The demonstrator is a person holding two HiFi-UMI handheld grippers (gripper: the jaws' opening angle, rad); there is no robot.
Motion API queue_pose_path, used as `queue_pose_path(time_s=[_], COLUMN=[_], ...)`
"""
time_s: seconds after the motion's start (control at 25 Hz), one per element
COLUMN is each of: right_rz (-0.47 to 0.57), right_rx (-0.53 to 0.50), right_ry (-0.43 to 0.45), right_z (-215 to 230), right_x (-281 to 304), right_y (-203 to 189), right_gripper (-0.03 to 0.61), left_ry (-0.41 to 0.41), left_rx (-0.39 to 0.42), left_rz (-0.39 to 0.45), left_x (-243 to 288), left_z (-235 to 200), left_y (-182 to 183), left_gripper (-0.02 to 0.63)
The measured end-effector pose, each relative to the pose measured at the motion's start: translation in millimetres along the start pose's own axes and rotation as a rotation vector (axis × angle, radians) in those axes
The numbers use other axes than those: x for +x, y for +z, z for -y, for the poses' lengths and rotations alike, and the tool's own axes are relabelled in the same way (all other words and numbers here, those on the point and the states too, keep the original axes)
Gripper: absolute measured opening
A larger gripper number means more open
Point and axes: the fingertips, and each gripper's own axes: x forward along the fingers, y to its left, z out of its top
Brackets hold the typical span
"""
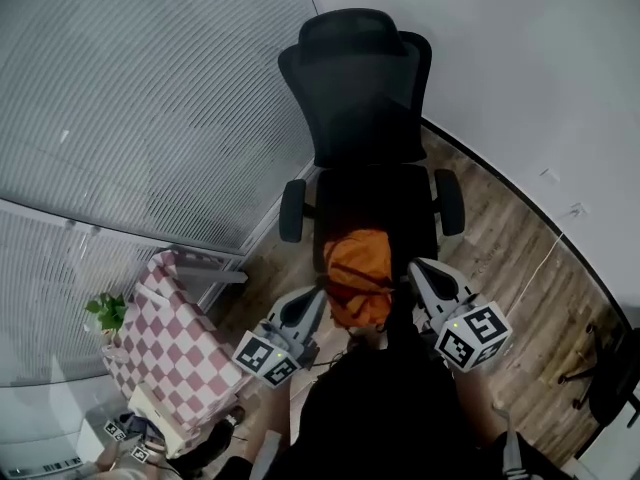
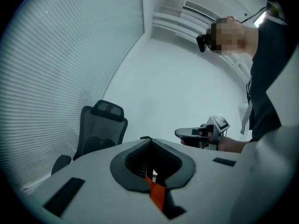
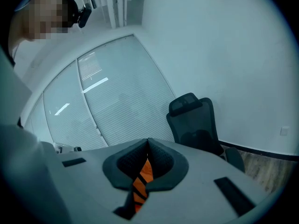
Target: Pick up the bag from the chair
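We have the left gripper and right gripper each clamped on the orange bag, which hangs between them at six o'clock of the chair. We should raise both evenly, grips tight, clearing the seat.

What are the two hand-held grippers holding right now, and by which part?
Both hold the orange bag: the left hand-held gripper and right hand-held gripper are each shut on a strip of its fabric, one at either side.
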Motion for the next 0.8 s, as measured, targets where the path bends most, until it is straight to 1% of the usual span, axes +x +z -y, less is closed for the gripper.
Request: queue_pose_path(time_s=[0.28, 0.44, 0.64, 0.8], right_rz=[-0.041, -0.038, -0.036, -0.028], right_rx=[-0.069, -0.085, -0.087, -0.088], right_ry=[0.021, -0.005, -0.027, -0.056], right_z=[-90.5, -129.1, -167.7, -181.1], right_x=[-27.5, -60.2, -95.8, -119.2], right_y=[-50.8, -78.3, -110.1, -123.8], right_gripper=[0.018, 0.018, 0.018, 0.018], left_ry=[-0.024, -0.062, -0.103, -0.133], left_rx=[-0.009, -0.043, -0.078, -0.098], left_rz=[0.031, 0.036, 0.056, 0.076], left_x=[-77.2, -113.4, -148.3, -168.3], left_z=[26.1, 41.6, 58.6, 75.0], left_y=[-14.8, -30.6, -39.5, -41.7], left_gripper=[0.034, 0.034, 0.034, 0.034])
